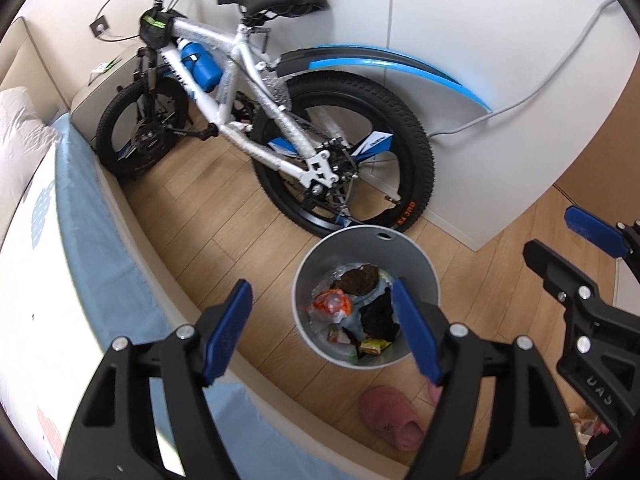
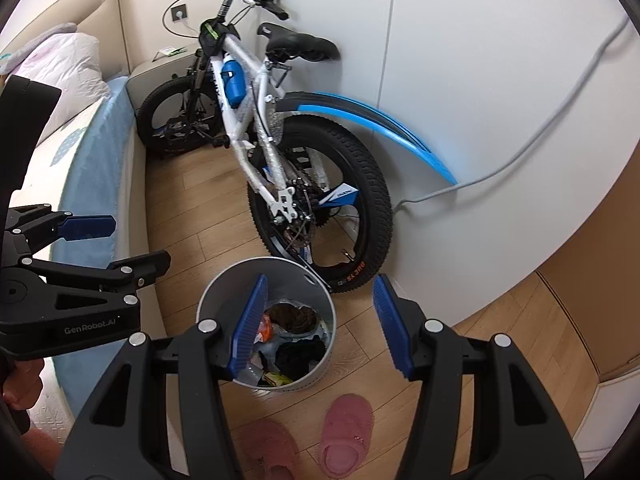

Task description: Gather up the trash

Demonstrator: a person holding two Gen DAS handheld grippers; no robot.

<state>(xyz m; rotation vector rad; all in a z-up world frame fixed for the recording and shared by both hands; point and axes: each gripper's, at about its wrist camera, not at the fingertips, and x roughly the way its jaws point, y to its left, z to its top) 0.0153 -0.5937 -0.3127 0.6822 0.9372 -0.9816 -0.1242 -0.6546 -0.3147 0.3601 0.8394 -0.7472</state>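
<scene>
Two grippers, left (image 1: 322, 328) and right (image 2: 320, 326), hovering over floor (image 1: 224, 216) with jaws apart, gripping nothing; grey bin (image 1: 416, 258) standing between bed (image 1: 80, 216) and wall (image 1: 480, 60), touching bike (image 1: 280, 112) rear tyre, holding trash (image 1: 352, 312); pink slippers (image 2: 346, 428) lying just beside bin

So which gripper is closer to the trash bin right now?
Hard to call; roughly equal. The left gripper hovers open above the bin, toward the bed; the right gripper hovers open on its other side.
</scene>
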